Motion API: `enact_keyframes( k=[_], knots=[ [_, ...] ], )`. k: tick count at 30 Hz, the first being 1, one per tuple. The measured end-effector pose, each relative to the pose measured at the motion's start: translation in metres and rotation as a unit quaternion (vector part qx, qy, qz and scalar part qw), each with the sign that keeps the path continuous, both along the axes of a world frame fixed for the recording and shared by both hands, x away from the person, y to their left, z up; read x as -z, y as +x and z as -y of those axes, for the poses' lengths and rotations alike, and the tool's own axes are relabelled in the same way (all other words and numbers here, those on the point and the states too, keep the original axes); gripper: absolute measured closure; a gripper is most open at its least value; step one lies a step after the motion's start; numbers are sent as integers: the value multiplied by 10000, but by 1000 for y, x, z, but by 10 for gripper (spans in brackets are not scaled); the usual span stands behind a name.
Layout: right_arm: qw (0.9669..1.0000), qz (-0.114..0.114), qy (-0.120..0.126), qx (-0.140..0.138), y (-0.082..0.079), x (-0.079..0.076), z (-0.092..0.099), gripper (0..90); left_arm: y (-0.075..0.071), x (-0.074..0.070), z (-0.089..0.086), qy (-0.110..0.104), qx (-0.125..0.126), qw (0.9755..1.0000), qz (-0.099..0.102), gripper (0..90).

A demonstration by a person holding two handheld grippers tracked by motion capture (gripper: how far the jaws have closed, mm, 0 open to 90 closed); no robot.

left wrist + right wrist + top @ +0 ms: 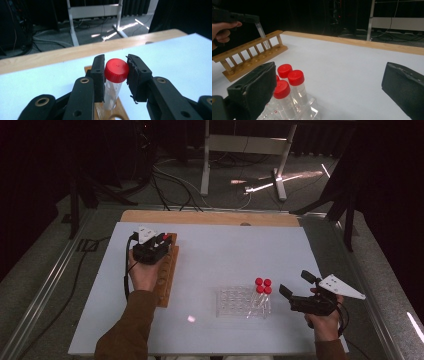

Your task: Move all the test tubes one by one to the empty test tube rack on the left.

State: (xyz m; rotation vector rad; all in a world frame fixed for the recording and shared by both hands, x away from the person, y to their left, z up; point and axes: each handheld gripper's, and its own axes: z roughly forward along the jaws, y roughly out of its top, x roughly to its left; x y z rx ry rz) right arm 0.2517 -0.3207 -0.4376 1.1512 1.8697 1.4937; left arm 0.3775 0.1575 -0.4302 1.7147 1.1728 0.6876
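Note:
My left gripper (162, 240) is shut on a clear tube with a red cap (116, 70), the pads pressing on the cap from both sides. It holds the tube over the far end of the wooden tube rack (167, 280). In the right gripper view the tube (262, 31) hangs tilted, its tip at the rack's top rail (252, 60). My right gripper (296, 284) stands open just right of a clear plastic rack (235, 302). Several red-capped tubes (263, 286) stand in that rack's right end. Nothing is between the right jaws.
A white sheet (225, 255) covers the table, with a wooden strip (210, 217) along the far edge. Beyond it is dark floor with cables and a white metal frame (245, 145). A small bright spot (191, 319) lies near the front edge.

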Motion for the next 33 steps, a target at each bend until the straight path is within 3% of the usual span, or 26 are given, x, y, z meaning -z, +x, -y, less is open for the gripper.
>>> enact_keyframes(
  k=[14, 18, 25, 33],
  knots=[
    [10000, -3, -1, -11, 0, 0, -1, 0, 4, 12, 0, 63, -24, 9995, -313, 696],
    [10000, 4, -10, -24, 0, 0, -1, 0, 5, 13, -1, -21, 16, 9994, -339, 690],
    [10000, 27, -19, -19, -1, -1, -1, 0, 2, 11, -4, -282, 12, 9992, -298, 453],
    [9999, 42, -95, -67, -1, 0, -4, 0, -12, 2, -8, -456, 32, 9988, -148, 175]
  ],
)
